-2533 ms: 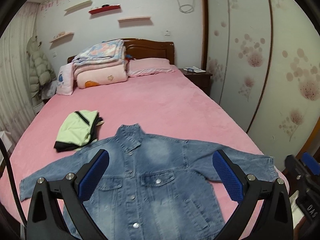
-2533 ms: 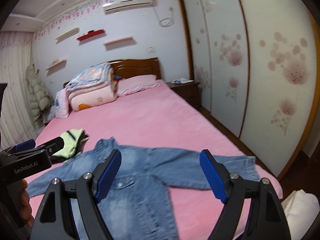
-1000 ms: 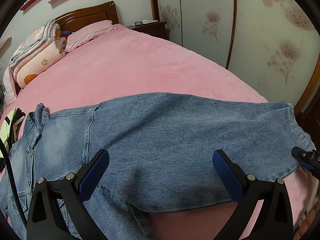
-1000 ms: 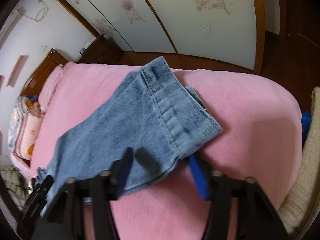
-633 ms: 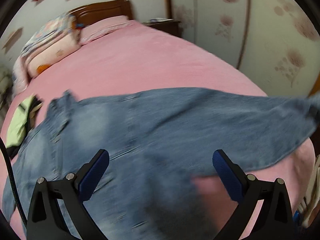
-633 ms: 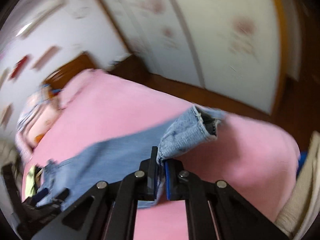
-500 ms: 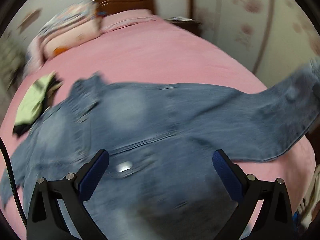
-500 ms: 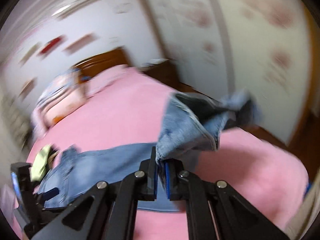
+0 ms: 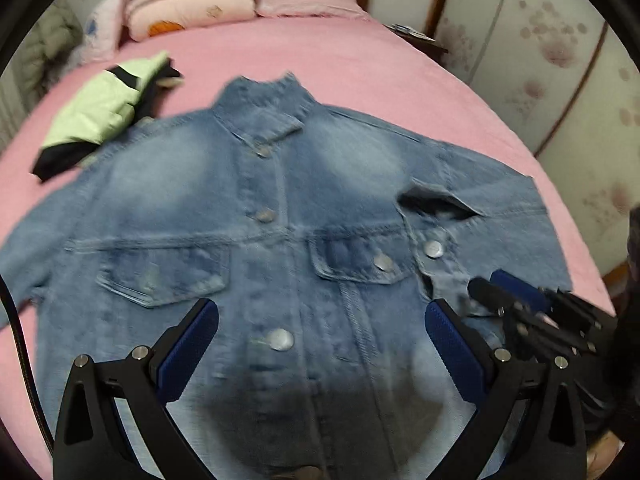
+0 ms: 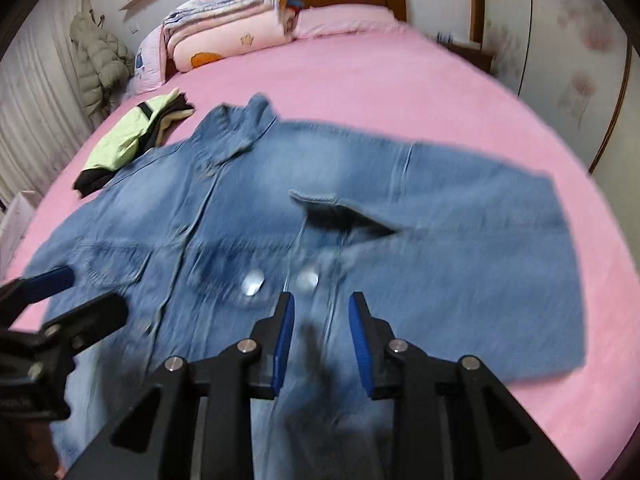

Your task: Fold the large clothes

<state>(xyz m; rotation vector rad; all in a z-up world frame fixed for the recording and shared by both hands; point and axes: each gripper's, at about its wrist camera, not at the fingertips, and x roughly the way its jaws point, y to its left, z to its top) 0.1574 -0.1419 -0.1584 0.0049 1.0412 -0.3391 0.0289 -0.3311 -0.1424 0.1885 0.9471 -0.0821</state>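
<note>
A blue denim jacket [image 9: 280,208] lies face up on the pink bed [image 9: 360,60], collar toward the headboard. Its right sleeve is folded in across the chest, with the cuff [image 9: 432,216] lying by the right chest pocket; the cuff also shows in the right wrist view [image 10: 340,216]. My left gripper [image 9: 320,344] is open and empty above the jacket's lower front. My right gripper [image 10: 320,328] is open, its jaws a small gap apart, just above the cuff and holding nothing. It also shows in the left wrist view [image 9: 504,292]. The left sleeve [image 9: 32,224] lies spread out.
A folded light-green and black garment [image 9: 104,108] lies left of the collar. Stacked quilts and pillows [image 10: 232,28] sit at the headboard. A wardrobe with sliding doors [image 9: 560,60] stands along the right. A puffy coat [image 10: 96,64] hangs at the left wall.
My right gripper carried the right sleeve's cuff over the chest, let it go and opened. My left gripper stayed open and swung back over the jacket's front.
</note>
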